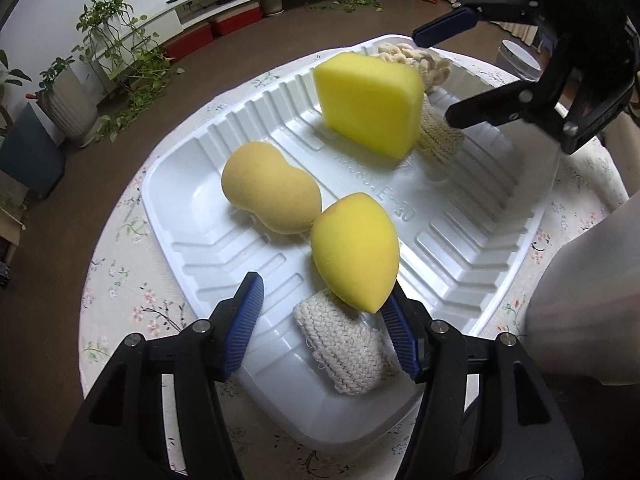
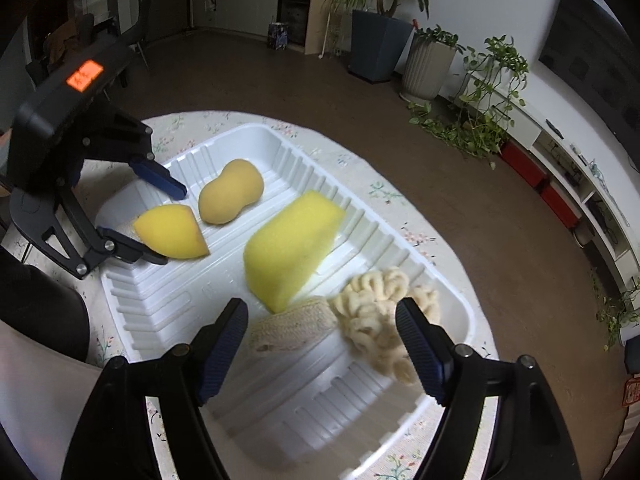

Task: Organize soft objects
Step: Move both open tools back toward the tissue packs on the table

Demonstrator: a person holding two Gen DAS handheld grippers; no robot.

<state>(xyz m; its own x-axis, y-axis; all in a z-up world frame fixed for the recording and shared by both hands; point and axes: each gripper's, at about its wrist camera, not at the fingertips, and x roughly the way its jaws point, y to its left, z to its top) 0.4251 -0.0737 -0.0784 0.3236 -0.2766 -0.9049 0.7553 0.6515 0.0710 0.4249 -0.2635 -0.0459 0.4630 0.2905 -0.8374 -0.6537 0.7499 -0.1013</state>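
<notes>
Both claws hang over the same tray, jaws spread and pinching nothing. Left gripper [image 1: 322,320] sits low at the near end of the white ribbed plastic tray [image 1: 192,240]; right gripper [image 2: 322,344] hovers at the opposite end, its blue-padded fingers wide apart.

That tray rests on a round table with a pale floral cloth [image 1: 120,292]. Around it is brown floor [image 2: 280,80], trailing green potted plants [image 2: 484,96] by a ribbed pale planter [image 2: 426,68], a long white low shelf unit with red boxes [image 1: 192,38] tucked under it, and a dark screen on the wall.

Everything soft lies inside the tray. A yellow teardrop-shaped makeup sponge [image 1: 354,252] stands between the left gripper's fingers, its tip right against the right-hand pad, though I cannot tell whether it touches. Just below it lies a cream woven rope pad [image 1: 344,348], partly under the sponge. An orange-tan peanut-shaped sponge [image 1: 268,188] lies just beyond, touching or nearly touching the teardrop. At the far end, a yellow rectangular foam block [image 2: 288,252] leans tilted on a second cream woven pad [image 2: 292,328], with a cream looped rope bundle [image 2: 380,320] beside it; the pad and bundle sit between the right gripper's open fingers.
</notes>
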